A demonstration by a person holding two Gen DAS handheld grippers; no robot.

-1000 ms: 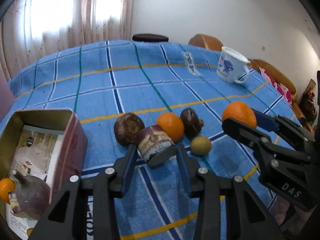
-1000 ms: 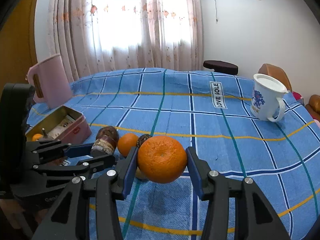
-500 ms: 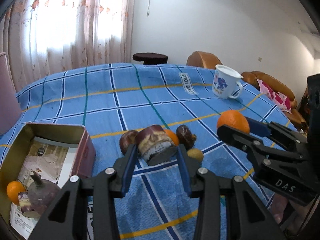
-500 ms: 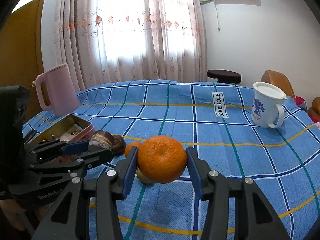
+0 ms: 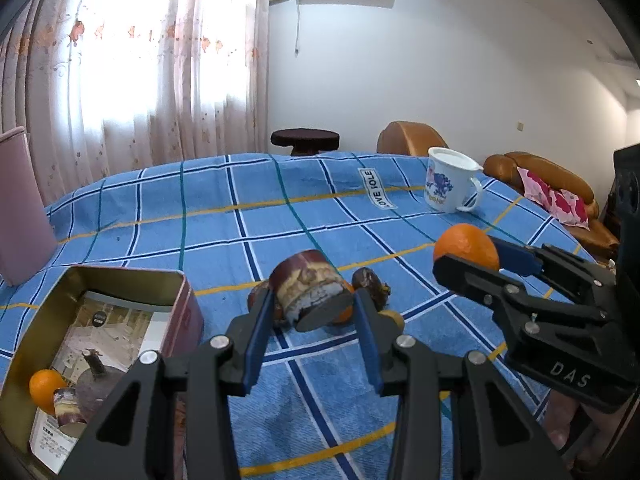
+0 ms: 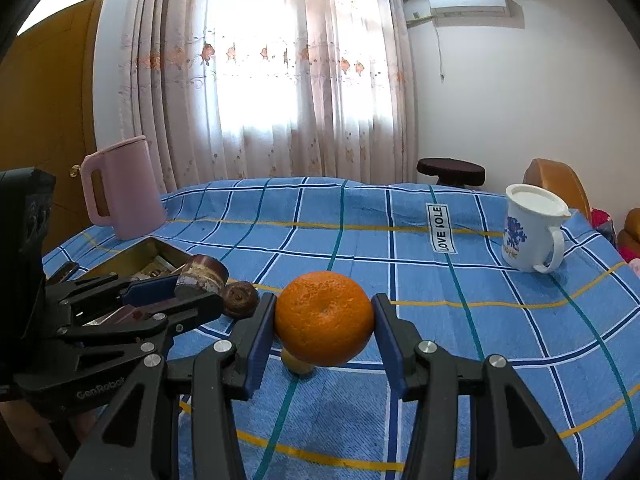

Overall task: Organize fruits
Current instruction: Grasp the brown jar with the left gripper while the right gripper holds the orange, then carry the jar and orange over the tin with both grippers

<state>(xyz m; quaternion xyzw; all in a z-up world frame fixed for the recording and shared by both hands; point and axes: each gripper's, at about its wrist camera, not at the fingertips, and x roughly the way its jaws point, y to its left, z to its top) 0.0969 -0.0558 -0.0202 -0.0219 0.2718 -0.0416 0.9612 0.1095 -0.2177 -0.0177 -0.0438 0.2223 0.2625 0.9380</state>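
Note:
My left gripper (image 5: 310, 304) is shut on a short purple-brown sugarcane piece (image 5: 306, 288) and holds it above the blue checked cloth. My right gripper (image 6: 324, 320) is shut on a large orange (image 6: 324, 318), also held in the air; it shows in the left wrist view (image 5: 466, 246). On the cloth below lie a dark brown fruit (image 5: 370, 282), a small orange (image 5: 345, 312) mostly hidden behind the sugarcane, and a small yellow-green fruit (image 6: 296, 362). An open tin box (image 5: 120, 280) at the left holds a small orange (image 5: 46, 386), a mangosteen (image 5: 98, 380) and a sugarcane piece (image 5: 66, 400).
A pink jug (image 6: 124, 188) stands at the far left behind the tin. A white mug with a blue print (image 6: 530, 232) stands at the far right. Brown sofas (image 5: 548, 184) and a dark stool (image 5: 305, 138) lie beyond the table.
Both grippers have risen with their fruit; the cloth and loose fruits now sit lower and farther away in both views. The grips are unchanged.

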